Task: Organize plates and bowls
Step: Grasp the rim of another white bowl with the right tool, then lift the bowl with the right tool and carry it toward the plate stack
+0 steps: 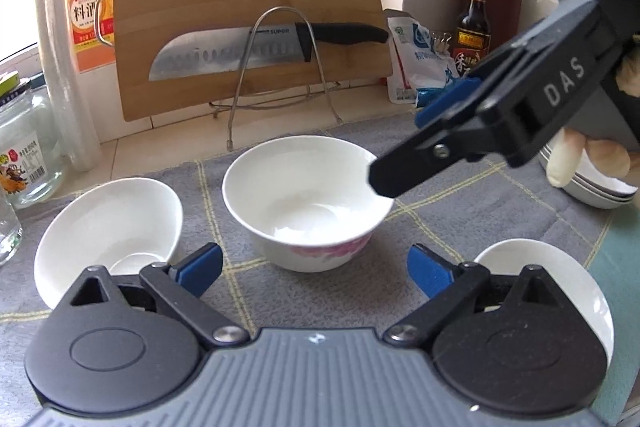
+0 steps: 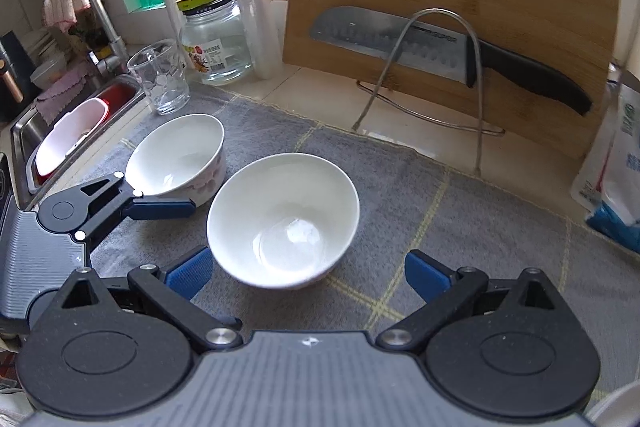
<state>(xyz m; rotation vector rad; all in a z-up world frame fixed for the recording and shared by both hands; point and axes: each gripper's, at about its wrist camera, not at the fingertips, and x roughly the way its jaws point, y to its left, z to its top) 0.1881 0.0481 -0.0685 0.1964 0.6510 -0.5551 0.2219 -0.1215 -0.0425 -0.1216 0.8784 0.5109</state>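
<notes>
Left gripper (image 1: 314,271) jaws wide, holding nothing, flowered bowl (image 1: 306,203) mid-frame, right gripper (image 2: 308,273) jaws wide, holding nothing, white bowl (image 2: 282,223) between them.

"SUPOR" on knife blade (image 1: 224,53), "DAS" on right tool (image 1: 404,151)

We hold our left gripper (image 1: 314,269) low and tilted downward, its blue-padded jaws spread apart with nothing between them. Our right gripper (image 2: 308,273) is also angled down and spread wide, gripping nothing, our gloved hand (image 1: 592,157) behind it.
</notes>
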